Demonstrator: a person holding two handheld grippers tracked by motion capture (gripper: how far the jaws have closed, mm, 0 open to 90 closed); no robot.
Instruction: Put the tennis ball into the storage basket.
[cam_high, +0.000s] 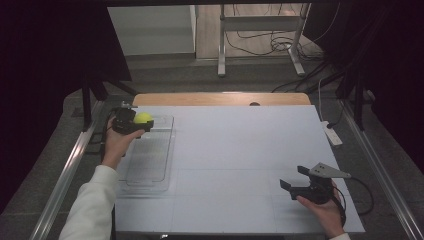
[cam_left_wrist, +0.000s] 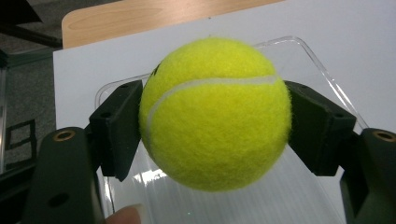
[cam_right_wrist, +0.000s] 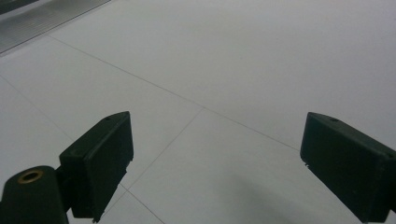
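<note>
- Currently the left hand-held gripper (cam_high: 141, 121) clamps a yellow tennis ball (cam_left_wrist: 215, 114) between its pads, one on each side.
- Ball and gripper hang over the far end of a clear plastic tray (cam_high: 150, 165) at the left edge of the white desk (cam_high: 240, 150).
- Meanwhile the right hand-held gripper (cam_high: 295, 180) stands wide apart, holding nothing, low over bare desk near the right corner.

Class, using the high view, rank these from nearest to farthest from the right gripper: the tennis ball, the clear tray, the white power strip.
1. White power strip: right table edge, beyond the right gripper.
2. Clear tray: left side of the table.
3. Tennis ball: far left, over the tray's far end.
</note>
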